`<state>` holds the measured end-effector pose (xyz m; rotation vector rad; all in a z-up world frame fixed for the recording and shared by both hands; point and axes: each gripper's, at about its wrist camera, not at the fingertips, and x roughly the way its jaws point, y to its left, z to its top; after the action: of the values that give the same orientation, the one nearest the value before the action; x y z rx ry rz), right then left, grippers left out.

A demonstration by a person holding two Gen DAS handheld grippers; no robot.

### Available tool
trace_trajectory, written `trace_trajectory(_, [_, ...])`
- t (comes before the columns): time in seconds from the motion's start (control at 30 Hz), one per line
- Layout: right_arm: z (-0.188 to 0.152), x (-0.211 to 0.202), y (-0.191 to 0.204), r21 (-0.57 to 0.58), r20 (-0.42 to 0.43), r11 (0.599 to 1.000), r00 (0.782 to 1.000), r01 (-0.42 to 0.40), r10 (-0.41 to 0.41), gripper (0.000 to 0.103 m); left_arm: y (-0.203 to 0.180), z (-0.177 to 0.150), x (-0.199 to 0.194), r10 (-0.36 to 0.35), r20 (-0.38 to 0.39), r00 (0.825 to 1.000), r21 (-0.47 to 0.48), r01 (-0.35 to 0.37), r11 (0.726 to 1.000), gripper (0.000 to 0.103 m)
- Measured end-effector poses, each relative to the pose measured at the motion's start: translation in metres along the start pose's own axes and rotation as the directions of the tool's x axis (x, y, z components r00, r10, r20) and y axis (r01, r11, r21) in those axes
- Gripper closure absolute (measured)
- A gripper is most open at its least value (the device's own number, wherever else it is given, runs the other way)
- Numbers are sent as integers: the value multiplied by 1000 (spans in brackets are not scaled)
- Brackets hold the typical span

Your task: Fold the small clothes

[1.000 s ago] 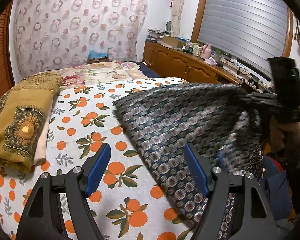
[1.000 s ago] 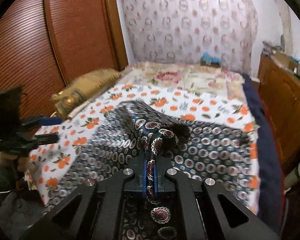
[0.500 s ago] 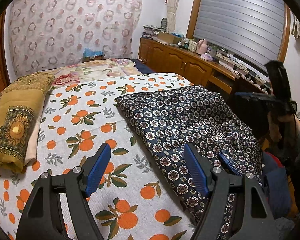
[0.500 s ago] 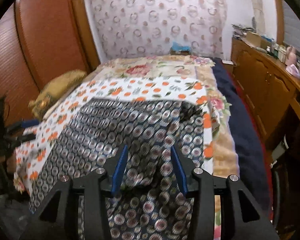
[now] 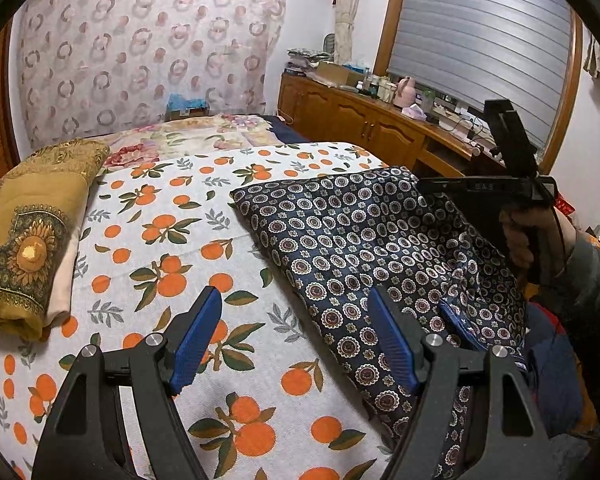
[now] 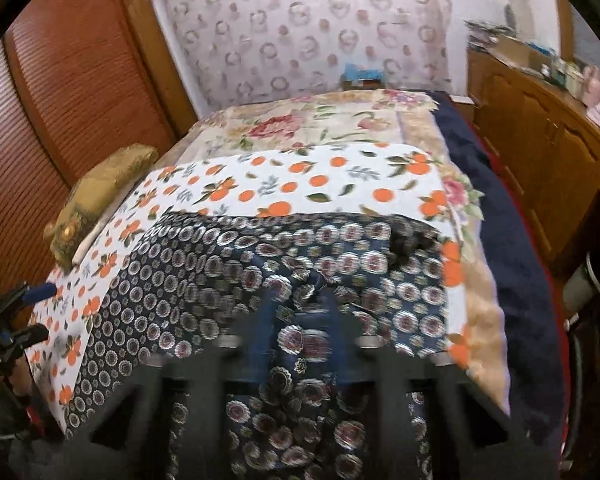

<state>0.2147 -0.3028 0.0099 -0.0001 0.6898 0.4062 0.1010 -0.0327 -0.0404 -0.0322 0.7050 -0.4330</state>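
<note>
A dark navy garment with round medallion print (image 5: 360, 240) lies spread on the orange-print bed sheet (image 5: 172, 240); its near part hangs over the bed edge. My left gripper (image 5: 296, 340) is open and empty above the sheet, its right finger over the garment's left edge. In the right wrist view the garment (image 6: 236, 264) fills the near bed. My right gripper (image 6: 300, 332) is blurred, its blue fingers apart with cloth lying between them. The right gripper also shows in the left wrist view (image 5: 512, 188), held over the garment's far right side.
A folded mustard-yellow cloth (image 5: 32, 236) lies at the bed's left side. A floral blanket (image 5: 188, 140) covers the far bed. A wooden cabinet (image 5: 364, 124) with clutter runs along the right. A wooden wardrobe (image 6: 60, 92) stands left of the bed.
The right gripper opened and let go of the garment, which dropped flat onto the bed. The right gripper has since come down closer to the cloth. The left gripper barely moved.
</note>
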Motion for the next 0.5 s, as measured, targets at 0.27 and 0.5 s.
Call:
trace_trajectory(0.27, [-19,-15,58,-167,53,980,992,-107,118,98,1,-1,-3,-2,12,1000,-8,2,1000,27])
trace_trajectory(0.5, [-70,10,83,-212,-72,966,988,-147,135,98,3,-2,-3,-5,11,1000,-13,5,1000,27])
